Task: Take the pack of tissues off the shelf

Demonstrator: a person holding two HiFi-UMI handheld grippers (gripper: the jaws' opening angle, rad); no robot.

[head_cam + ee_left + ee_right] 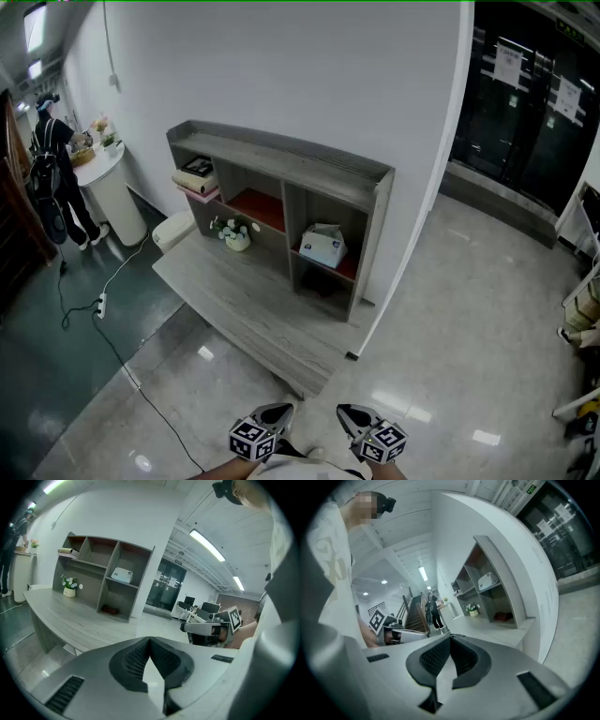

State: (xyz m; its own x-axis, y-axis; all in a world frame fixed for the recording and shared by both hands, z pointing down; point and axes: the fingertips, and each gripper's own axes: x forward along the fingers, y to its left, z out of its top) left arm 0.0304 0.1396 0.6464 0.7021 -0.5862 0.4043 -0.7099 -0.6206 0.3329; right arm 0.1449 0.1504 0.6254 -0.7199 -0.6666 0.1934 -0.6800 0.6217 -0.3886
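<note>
The white pack of tissues (323, 247) lies in the middle right compartment of a grey shelf unit (281, 150), which stands on a long grey desk (244, 300) by the white wall. Both grippers are low at the bottom of the head view, well short of the desk. My left gripper (273, 415) is shut with nothing in it, and so is my right gripper (355, 418). The left gripper view shows the tissues (123, 575) far beyond its closed tips (150, 640). The right gripper view shows the tissues (487, 581) beyond its own closed tips (450, 638).
A small flower pot (234, 234) stands on the desk by the shelf, and books (195, 173) lie in the left compartment. A dark red thing (110, 609) sits in the bottom right compartment. A person (52, 159) stands at a round white table (108, 178). A cable (103, 305) runs over the floor.
</note>
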